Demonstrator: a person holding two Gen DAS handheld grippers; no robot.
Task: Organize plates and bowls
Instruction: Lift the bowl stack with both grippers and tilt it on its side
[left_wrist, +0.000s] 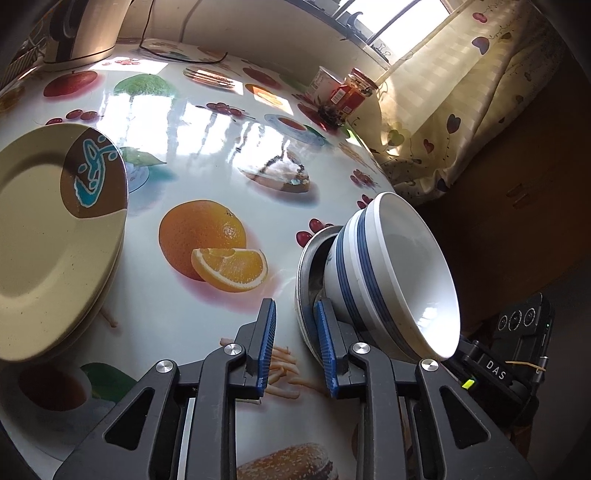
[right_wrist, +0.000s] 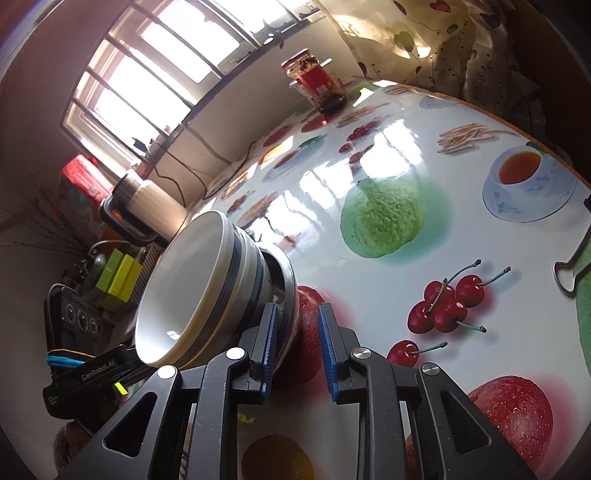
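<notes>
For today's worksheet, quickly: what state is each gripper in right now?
Left gripper: open, with the metal bowl rim between its fingers, not clamped.
Right gripper: open, same bowl's rim between its fingers, not clamped.

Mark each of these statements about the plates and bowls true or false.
1. The striped bowl sits in a metal dish. True.
2. The striped bowl holds food. False: its inside is bare.
3. The beige plate lies inside the striped bowl. False: it lies apart from the bowl, to its left in the left wrist view.
4. A red-labelled jar stands near the curtain. True.
</notes>
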